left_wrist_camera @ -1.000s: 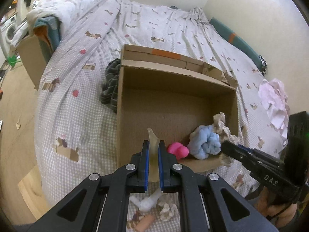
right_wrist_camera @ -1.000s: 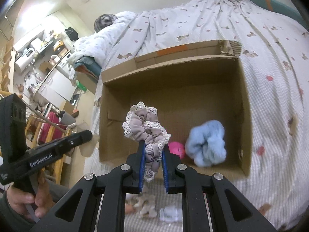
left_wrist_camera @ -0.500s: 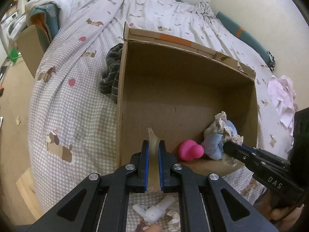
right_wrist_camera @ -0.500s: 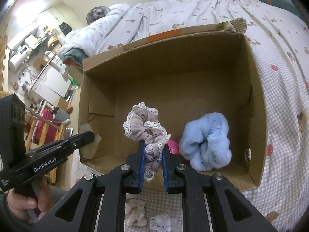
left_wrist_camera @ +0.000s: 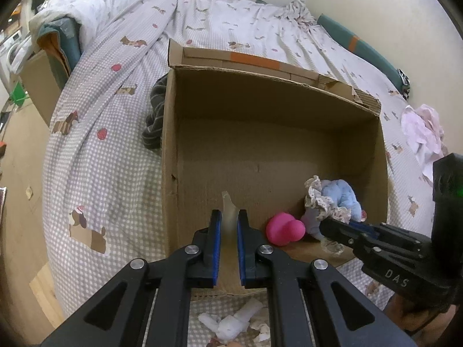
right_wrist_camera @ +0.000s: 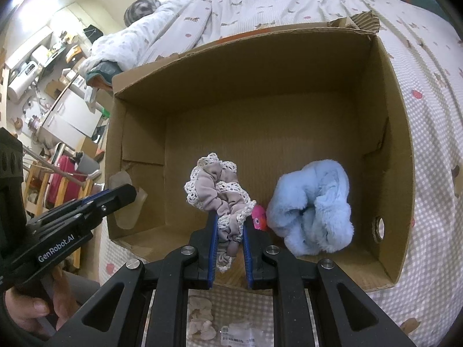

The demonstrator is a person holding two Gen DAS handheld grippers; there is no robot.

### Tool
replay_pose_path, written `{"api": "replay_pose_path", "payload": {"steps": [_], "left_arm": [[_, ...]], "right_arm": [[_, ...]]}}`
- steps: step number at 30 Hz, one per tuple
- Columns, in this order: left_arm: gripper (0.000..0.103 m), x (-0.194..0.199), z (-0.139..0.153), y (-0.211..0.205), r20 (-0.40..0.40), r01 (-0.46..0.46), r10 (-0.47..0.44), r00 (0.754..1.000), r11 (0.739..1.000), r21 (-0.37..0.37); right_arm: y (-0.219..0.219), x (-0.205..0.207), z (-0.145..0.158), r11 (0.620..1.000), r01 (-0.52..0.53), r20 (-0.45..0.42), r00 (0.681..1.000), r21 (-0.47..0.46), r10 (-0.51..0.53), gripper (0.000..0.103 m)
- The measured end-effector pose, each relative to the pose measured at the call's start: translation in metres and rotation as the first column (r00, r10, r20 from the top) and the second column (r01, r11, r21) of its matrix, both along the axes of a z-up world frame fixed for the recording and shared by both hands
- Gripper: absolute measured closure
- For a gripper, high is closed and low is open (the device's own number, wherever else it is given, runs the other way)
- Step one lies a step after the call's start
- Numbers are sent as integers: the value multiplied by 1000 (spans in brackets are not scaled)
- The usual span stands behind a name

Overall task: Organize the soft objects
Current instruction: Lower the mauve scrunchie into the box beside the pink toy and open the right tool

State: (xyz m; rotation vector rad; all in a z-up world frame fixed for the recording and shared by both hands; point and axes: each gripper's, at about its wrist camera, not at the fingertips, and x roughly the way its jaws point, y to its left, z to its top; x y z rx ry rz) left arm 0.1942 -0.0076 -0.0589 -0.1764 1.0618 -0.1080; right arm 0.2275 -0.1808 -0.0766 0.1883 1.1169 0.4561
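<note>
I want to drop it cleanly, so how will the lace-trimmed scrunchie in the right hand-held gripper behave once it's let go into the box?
The lace-trimmed scrunchie bunches and droops around the right hand-held gripper, so it is probably floppy and light. It should land limp in the cardboard box without rolling, perhaps against the blue fluffy scrunchie. Its lace might snag briefly.

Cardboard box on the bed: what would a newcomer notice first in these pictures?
The open cardboard box on the checked bedspread fills both views, with a fluffy blue scrunchie and a pink toy in its near right corner. The right gripper is shut on a beige lace-edged scrunchie above the box floor.
</note>
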Motion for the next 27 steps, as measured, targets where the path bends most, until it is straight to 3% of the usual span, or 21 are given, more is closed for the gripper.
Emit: {"api": "replay_pose_path", "payload": {"steps": [10,15,17,19,27], "left_arm": [[89,-2,2,-4,4,5,-6,1000,1000,27],[69,-5,9,-17,39,49,-53,998,994,93],[47,-6,11,-18,52,45,-50,997,993,106],[40,-7,16,-17,76,28,-38,996,992,125],[37,-7,24,-10,91,9,-19,996,994,112]], "right_arm": [[5,3,-2,1000,2,-9,1000,-8,-2,86],[3,3,-2,1000,12,-7,1000,-6,-12,86],[1,4,-3,1000,17,-8,1000,-7,-17,86],[0,4,-4,1000,22,-11,1000,-5,-23,86],[-1,2,-1,1000,21,3,1000,23,-21,85]]}}
